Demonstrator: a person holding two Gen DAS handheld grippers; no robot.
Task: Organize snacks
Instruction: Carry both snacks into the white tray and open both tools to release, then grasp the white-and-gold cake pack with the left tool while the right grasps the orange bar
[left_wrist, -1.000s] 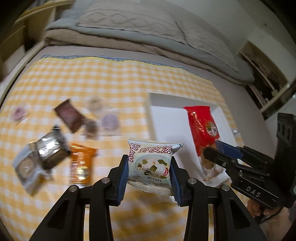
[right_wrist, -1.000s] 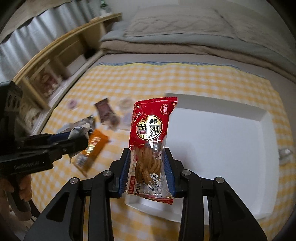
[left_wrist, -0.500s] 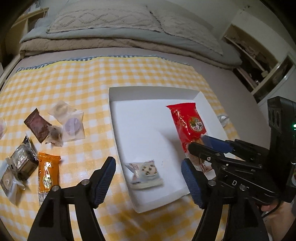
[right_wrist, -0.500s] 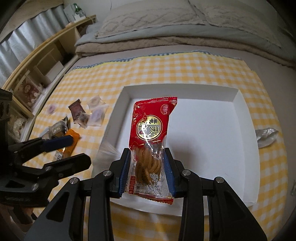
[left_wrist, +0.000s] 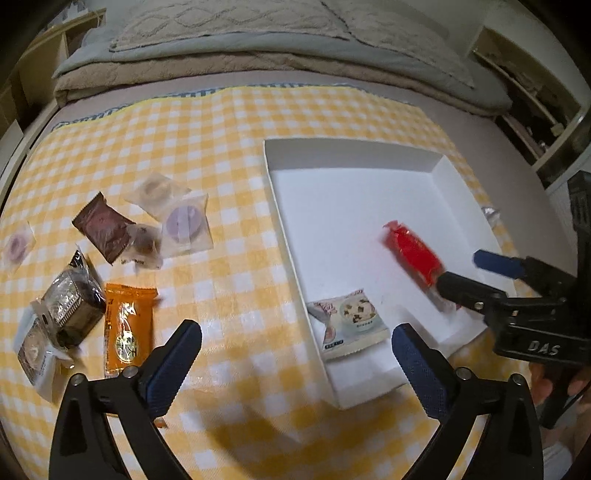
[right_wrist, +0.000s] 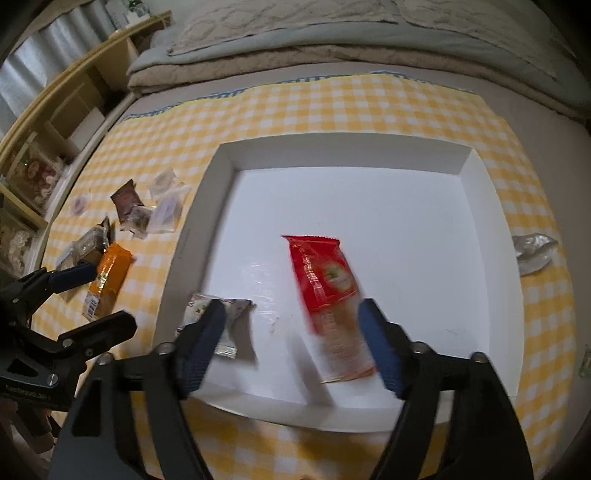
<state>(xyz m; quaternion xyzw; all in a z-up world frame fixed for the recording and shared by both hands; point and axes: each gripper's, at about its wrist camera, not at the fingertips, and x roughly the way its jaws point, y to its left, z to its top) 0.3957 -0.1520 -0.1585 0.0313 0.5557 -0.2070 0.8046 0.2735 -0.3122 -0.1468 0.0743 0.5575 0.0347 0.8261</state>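
Note:
A white tray (left_wrist: 354, 155) (right_wrist: 480, 192) sits on the yellow checked cloth. A pale snack packet (left_wrist: 351, 321) (right_wrist: 232, 314) lies in its near left corner. A red snack packet (left_wrist: 413, 254) (right_wrist: 325, 280), blurred, lies loose in the tray between the open fingers of my right gripper (right_wrist: 291, 339) (left_wrist: 476, 273). My left gripper (left_wrist: 295, 365) (right_wrist: 88, 295) is open and empty, just above the tray's near left corner. Several loose snacks lie left of the tray: an orange packet (left_wrist: 127, 325) (right_wrist: 109, 277), a brown packet (left_wrist: 101, 227), clear-wrapped round sweets (left_wrist: 184, 225).
Dark foil packets (left_wrist: 70, 306) lie at the far left of the cloth. A crumpled silver wrapper (right_wrist: 533, 249) lies right of the tray. Folded bedding (left_wrist: 258, 40) lies behind the cloth, wooden shelves (right_wrist: 55, 122) to the left.
My right gripper has opened and the red packet has dropped into the tray. My left gripper, which released the pale packet earlier, has drawn back toward the left.

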